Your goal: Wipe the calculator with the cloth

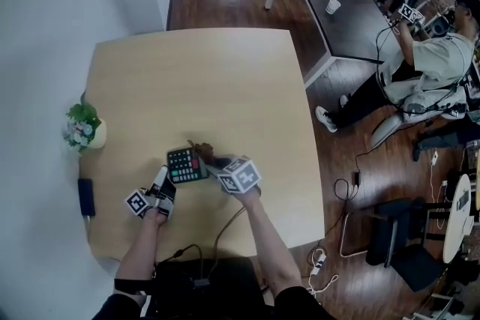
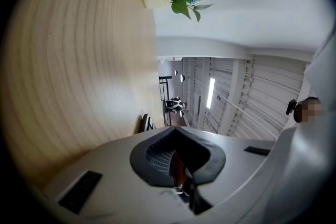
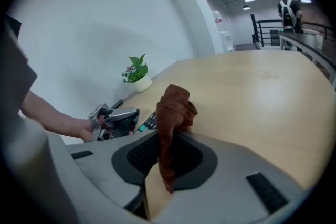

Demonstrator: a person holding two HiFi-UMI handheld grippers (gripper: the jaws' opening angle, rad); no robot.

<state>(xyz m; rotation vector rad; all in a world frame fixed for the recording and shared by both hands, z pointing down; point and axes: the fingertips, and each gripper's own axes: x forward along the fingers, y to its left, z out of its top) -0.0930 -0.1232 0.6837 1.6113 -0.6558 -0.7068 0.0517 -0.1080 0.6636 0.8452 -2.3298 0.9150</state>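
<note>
The right tool is clenched on the crumpled rust-brown cloth, which bunches just ahead of its tips. The left tool clamps the edge of the dark calculator with coloured keys, close over the pale wooden surface. A hard wipe could twist the calculator out of that thin edge grip.

Office: long desk, black chair

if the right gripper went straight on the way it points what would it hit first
Most likely the calculator, just past the cloth it holds; depth unclear, maybe the table first.
</note>
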